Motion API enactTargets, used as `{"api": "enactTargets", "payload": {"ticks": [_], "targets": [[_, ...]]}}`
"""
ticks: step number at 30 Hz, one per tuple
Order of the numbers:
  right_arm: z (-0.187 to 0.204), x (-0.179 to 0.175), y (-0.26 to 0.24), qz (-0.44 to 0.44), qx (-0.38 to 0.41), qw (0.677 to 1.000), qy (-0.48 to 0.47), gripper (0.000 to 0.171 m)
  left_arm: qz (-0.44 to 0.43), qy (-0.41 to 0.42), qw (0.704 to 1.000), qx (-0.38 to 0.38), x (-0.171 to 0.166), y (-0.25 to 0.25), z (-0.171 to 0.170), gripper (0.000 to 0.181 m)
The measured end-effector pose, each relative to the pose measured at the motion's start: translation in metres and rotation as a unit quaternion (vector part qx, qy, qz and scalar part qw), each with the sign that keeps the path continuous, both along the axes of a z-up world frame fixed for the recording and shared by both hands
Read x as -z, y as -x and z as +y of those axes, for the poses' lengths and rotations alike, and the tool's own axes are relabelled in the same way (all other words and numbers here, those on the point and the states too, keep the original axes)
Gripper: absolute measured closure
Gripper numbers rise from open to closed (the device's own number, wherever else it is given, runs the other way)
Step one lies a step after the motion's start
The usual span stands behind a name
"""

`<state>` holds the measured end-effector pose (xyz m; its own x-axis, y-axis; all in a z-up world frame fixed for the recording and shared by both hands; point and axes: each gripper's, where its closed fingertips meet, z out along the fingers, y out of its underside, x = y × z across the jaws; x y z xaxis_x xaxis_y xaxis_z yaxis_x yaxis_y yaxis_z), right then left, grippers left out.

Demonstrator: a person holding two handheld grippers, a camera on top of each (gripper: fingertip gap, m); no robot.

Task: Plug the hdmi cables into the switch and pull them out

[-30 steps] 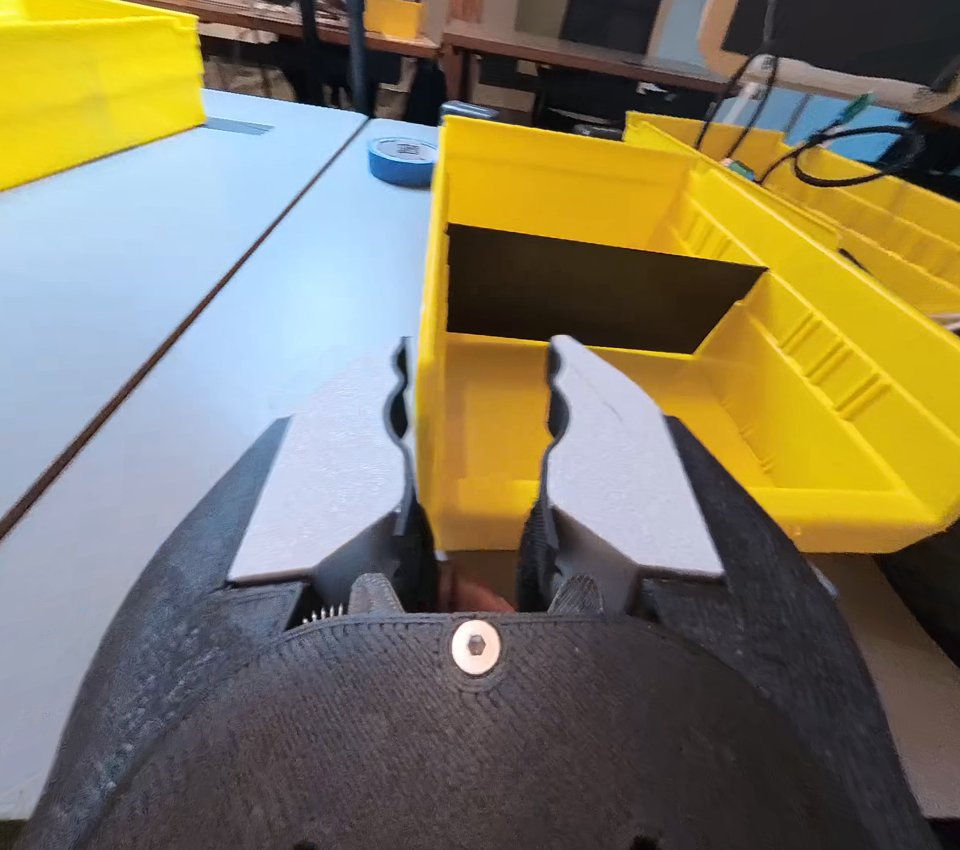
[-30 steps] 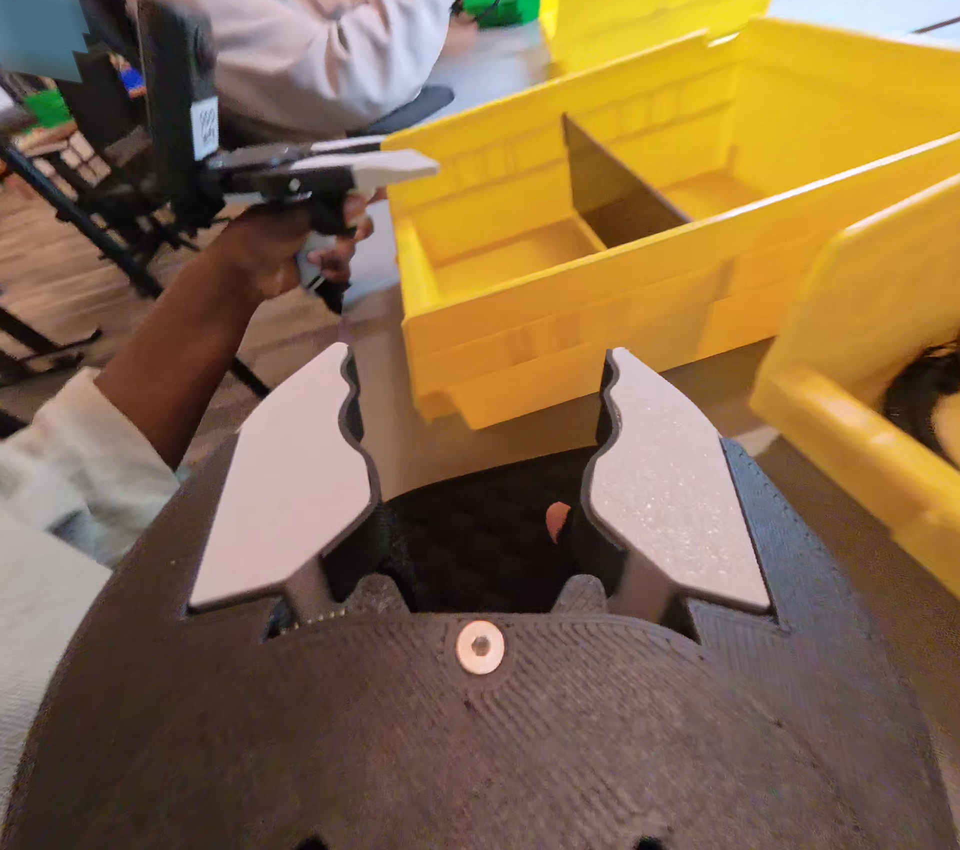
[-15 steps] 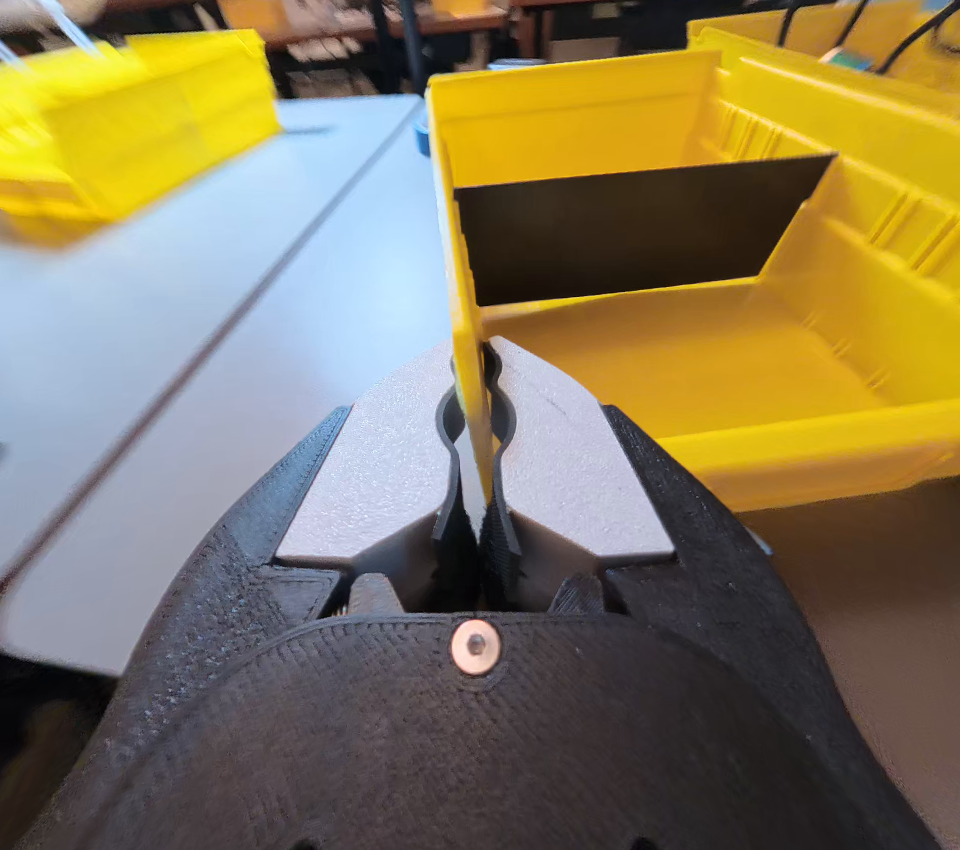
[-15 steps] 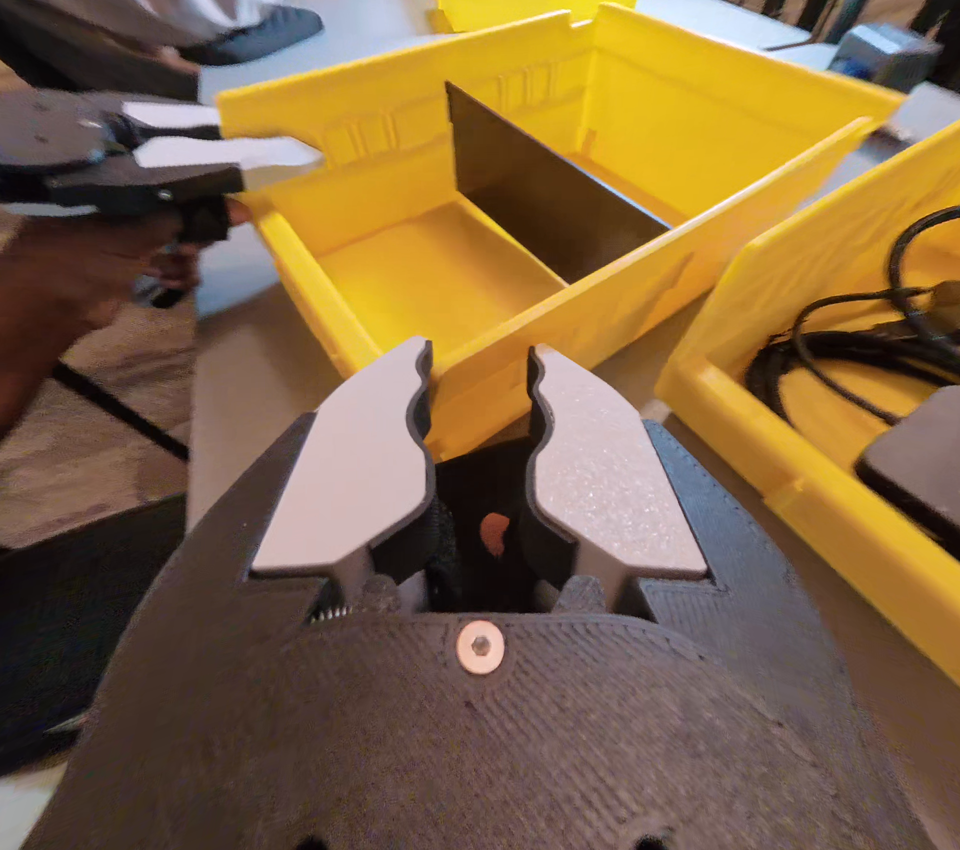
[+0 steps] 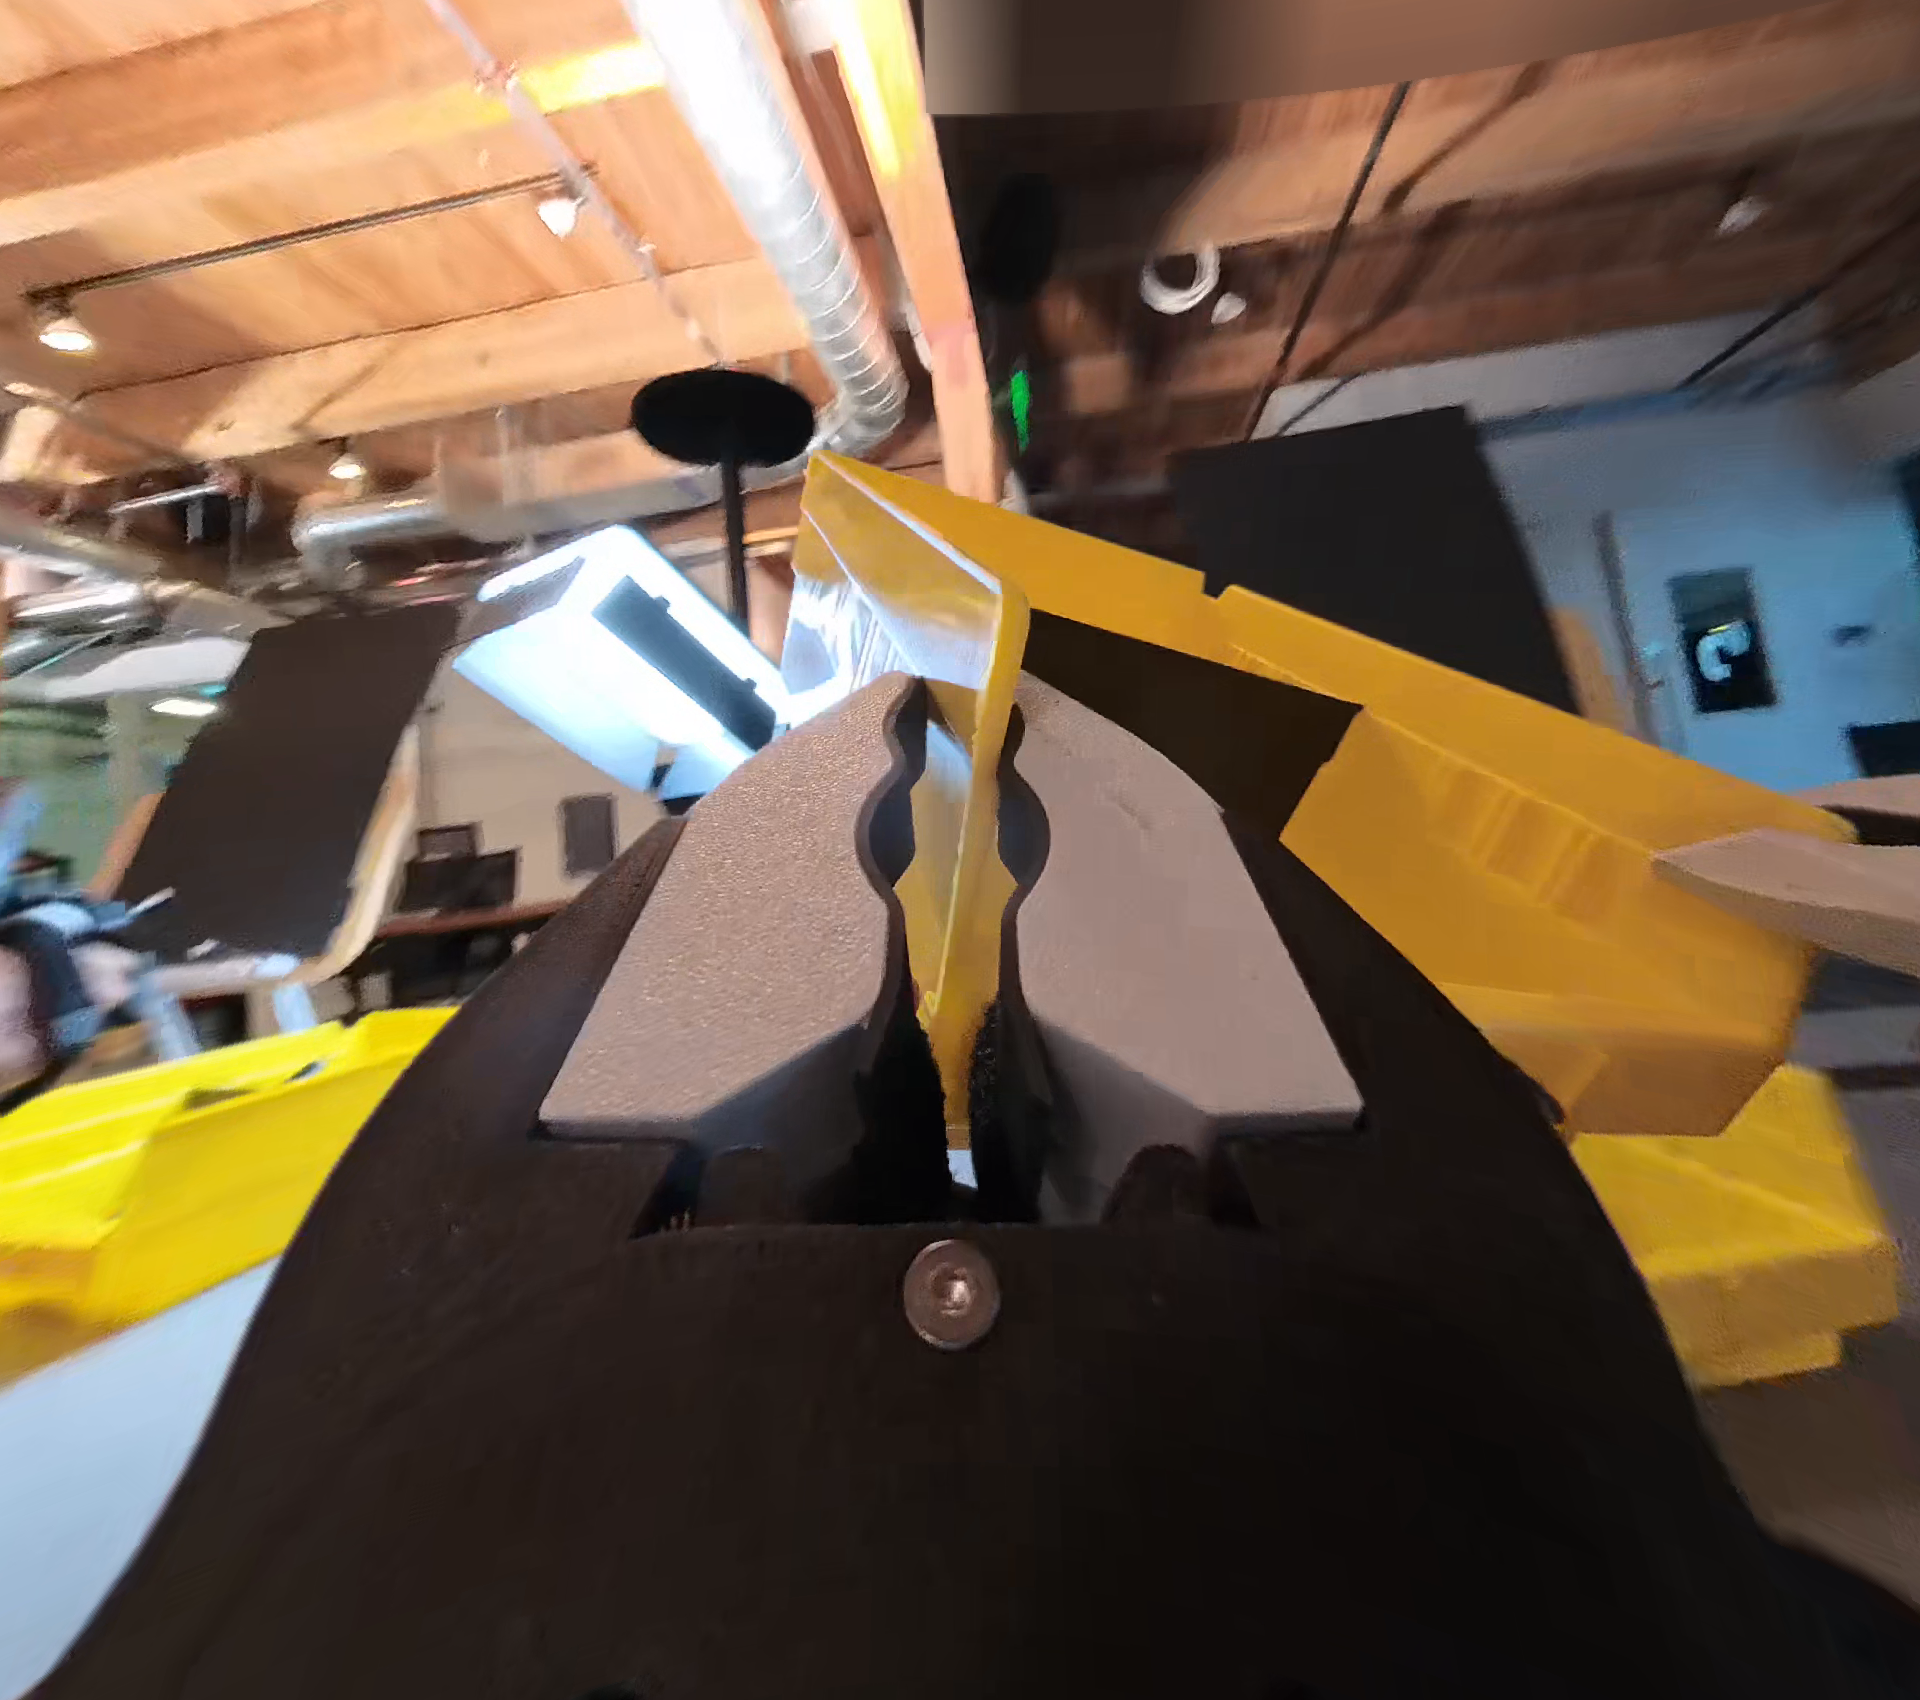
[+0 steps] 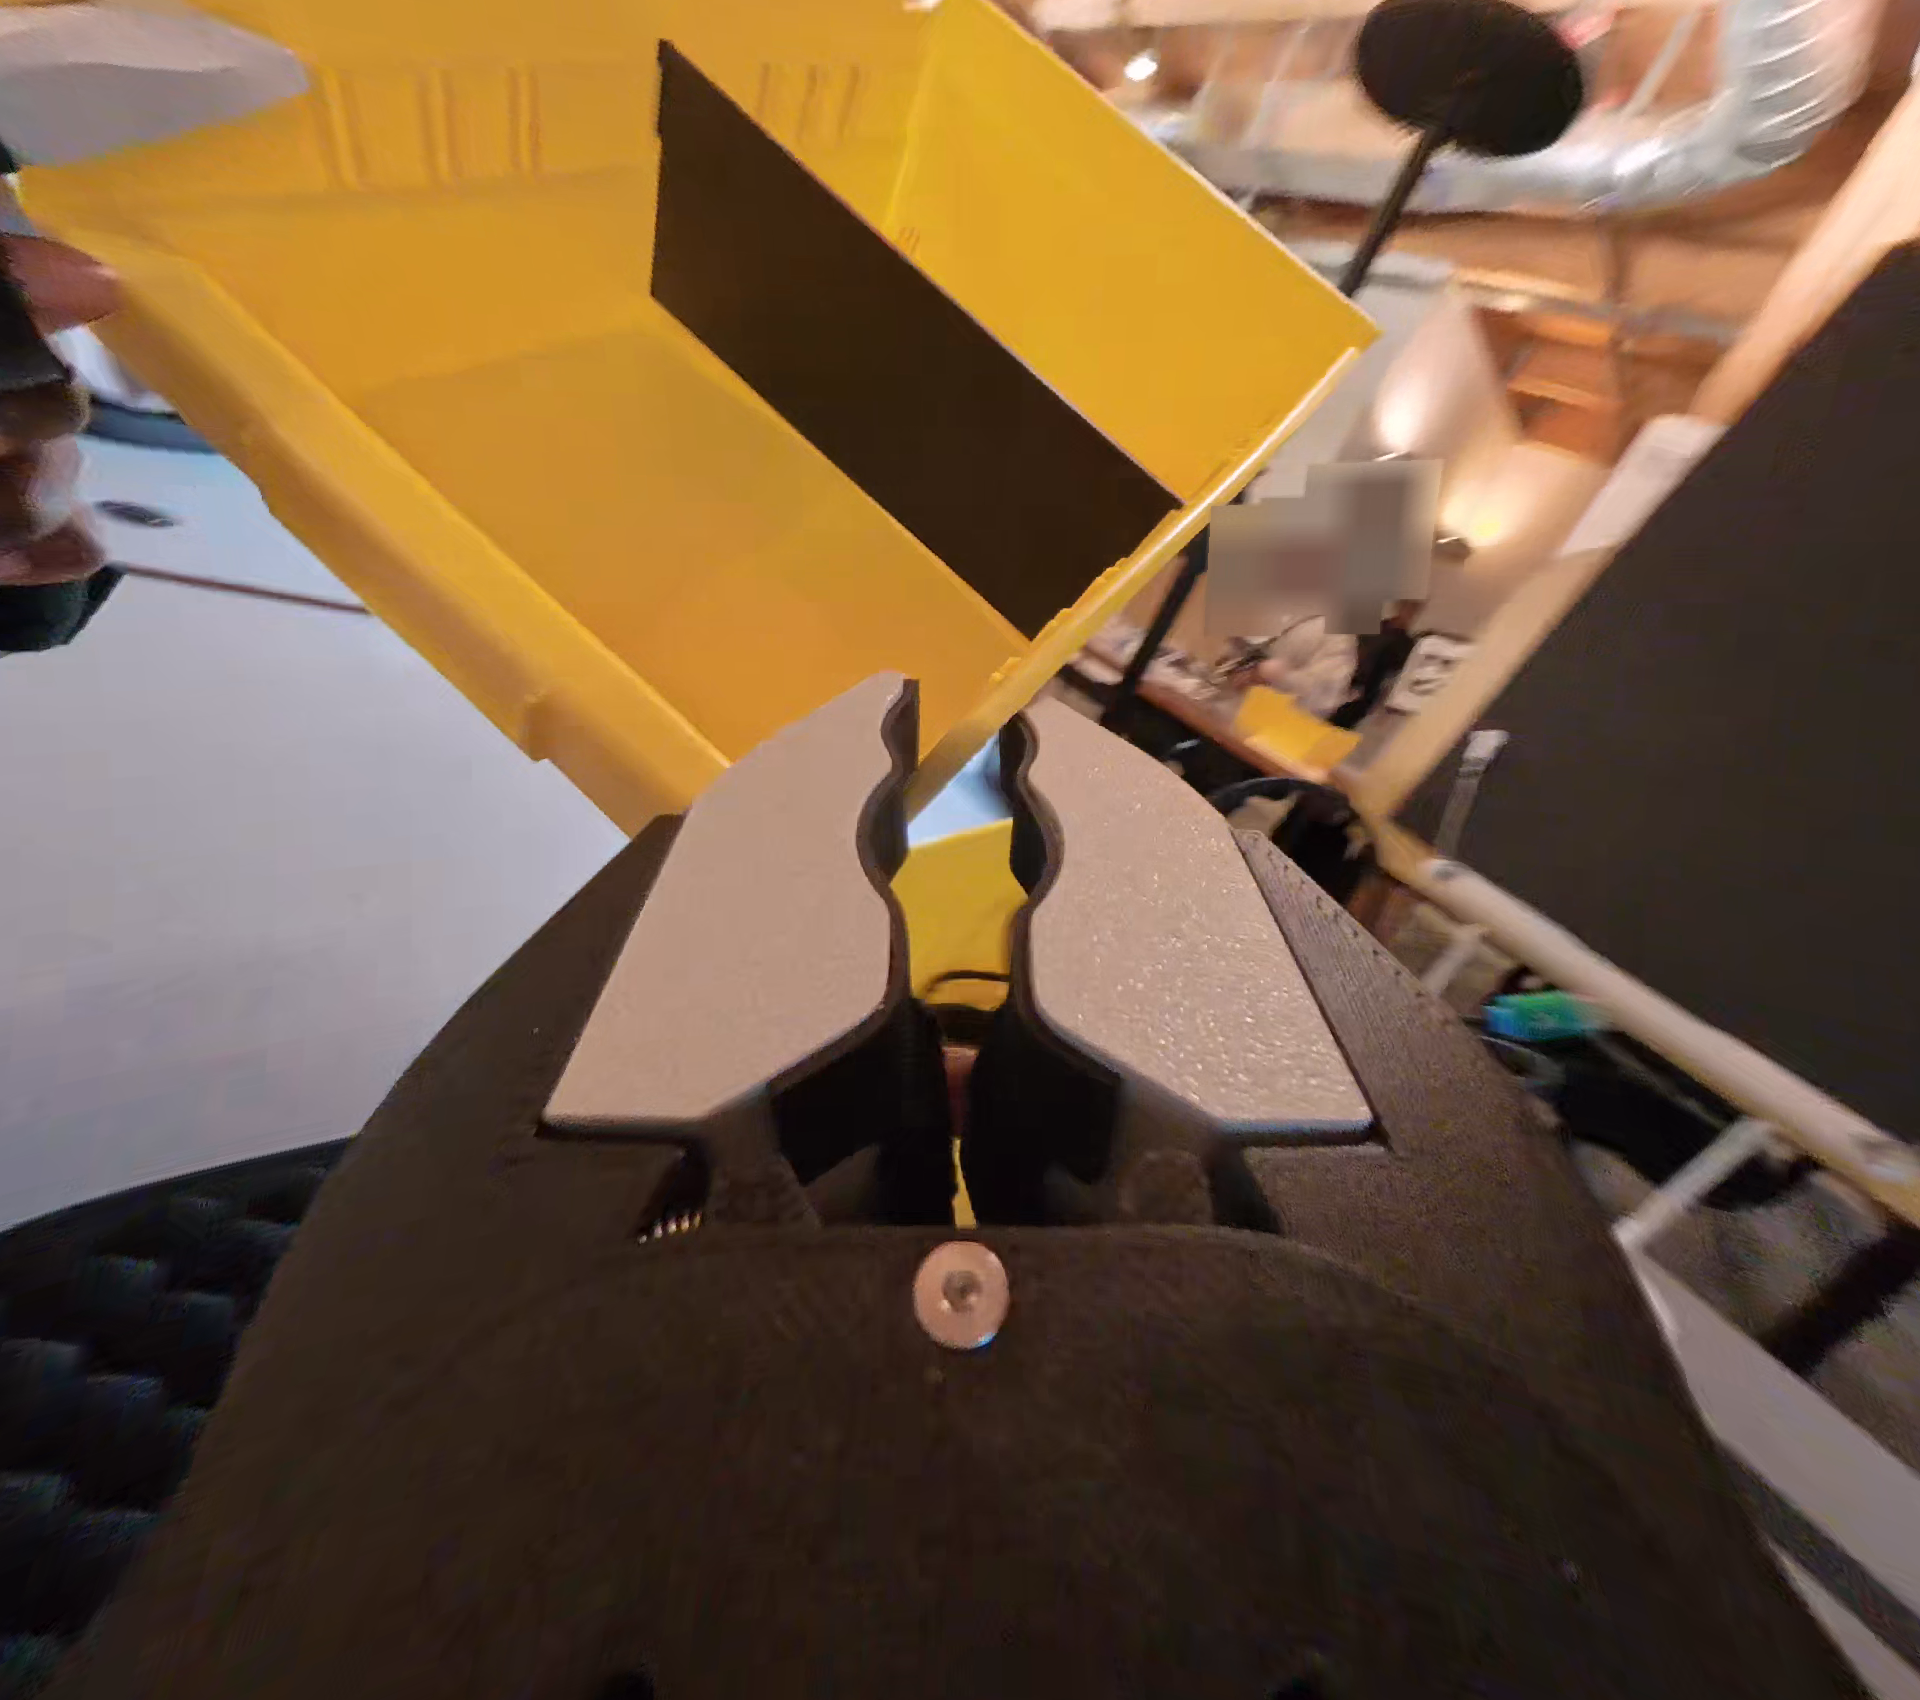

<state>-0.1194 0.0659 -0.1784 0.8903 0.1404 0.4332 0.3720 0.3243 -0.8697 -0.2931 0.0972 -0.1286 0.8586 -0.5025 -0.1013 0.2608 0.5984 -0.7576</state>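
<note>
No HDMI cable or switch shows clearly. An empty yellow bin [image 5: 1455, 819] with a black divider [image 5: 1174, 715] is held up in the air, tilted. My left gripper [image 5: 961, 705] is shut on one thin side wall of the bin. My right gripper [image 6: 961, 715] is shut on the opposite wall; the bin [image 6: 727, 528] and its divider [image 6: 883, 383] fill that view. The right gripper's finger shows at the right edge of the left wrist view [image 5: 1787, 892]. The left gripper's finger [image 6: 135, 81] and a hand [image 6: 42, 403] show at the left of the right wrist view.
A second yellow bin [image 5: 156, 1162] sits on the white table [image 5: 104, 1494] at lower left, and another yellow bin [image 5: 1745, 1235] lies below at right. The table [image 6: 260, 871] lies under the held bin. Black boards [image 6: 1714, 715], a green connector [image 6: 1538, 1016] and ceiling ducts are behind.
Both grippers have closed on opposite walls of the yellow bin and raised it off the table, tilted. Both views now point up toward the ceiling.
</note>
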Motion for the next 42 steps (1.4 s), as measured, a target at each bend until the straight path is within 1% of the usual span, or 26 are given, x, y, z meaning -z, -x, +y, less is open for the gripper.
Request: {"api": "enactTargets", "payload": {"ticks": [4,9,12,15,20,25,31,34,36,37,39,42], "targets": [[-0.041,-0.022,-0.063,-0.002,0.086,0.995,-0.045,0.158,0.01,-0.014,0.996,0.09,-0.02,-0.071,-0.014,0.169],[-0.094,-0.014,-0.149,0.019,0.19,0.981,-0.019,0.157,0.033,0.008,0.98,0.194,-0.021,-0.177,-0.034,0.17],[-0.125,-0.004,-0.198,0.044,0.232,0.972,0.0,0.158,0.053,0.031,0.97,0.234,-0.012,-0.236,-0.05,0.17],[-0.148,0.011,-0.241,0.056,0.263,0.963,0.035,0.158,0.079,0.058,0.961,0.26,0.002,-0.287,-0.063,0.169],[-0.174,0.037,-0.294,0.074,0.306,0.946,0.073,0.158,0.119,0.098,0.941,0.3,0.032,-0.353,-0.074,0.169],[-0.187,0.065,-0.326,0.089,0.344,0.929,0.102,0.158,0.152,0.14,0.925,0.319,0.064,-0.395,-0.077,0.168],[-0.194,0.105,-0.35,0.103,0.368,0.912,0.15,0.158,0.196,0.198,0.899,0.338,0.108,-0.427,-0.079,0.167],[-0.2,0.109,-0.358,0.109,0.379,0.907,0.15,0.158,0.211,0.187,0.898,0.338,0.118,-0.433,-0.084,0.167],[-0.203,0.111,-0.362,0.108,0.381,0.905,0.155,0.158,0.23,0.195,0.89,0.343,0.124,-0.437,-0.086,0.165],[-0.204,0.114,-0.364,0.114,0.383,0.903,0.16,0.158,0.242,0.199,0.882,0.351,0.128,-0.44,-0.087,0.164],[-0.207,0.12,-0.371,0.123,0.395,0.895,0.17,0.158,0.275,0.238,0.853,0.375,0.143,-0.444,-0.092,0.159],[-0.208,0.123,-0.374,0.112,0.398,0.893,0.176,0.156,0.337,0.303,0.787,0.419,0.167,-0.449,-0.107,0.124]]}}
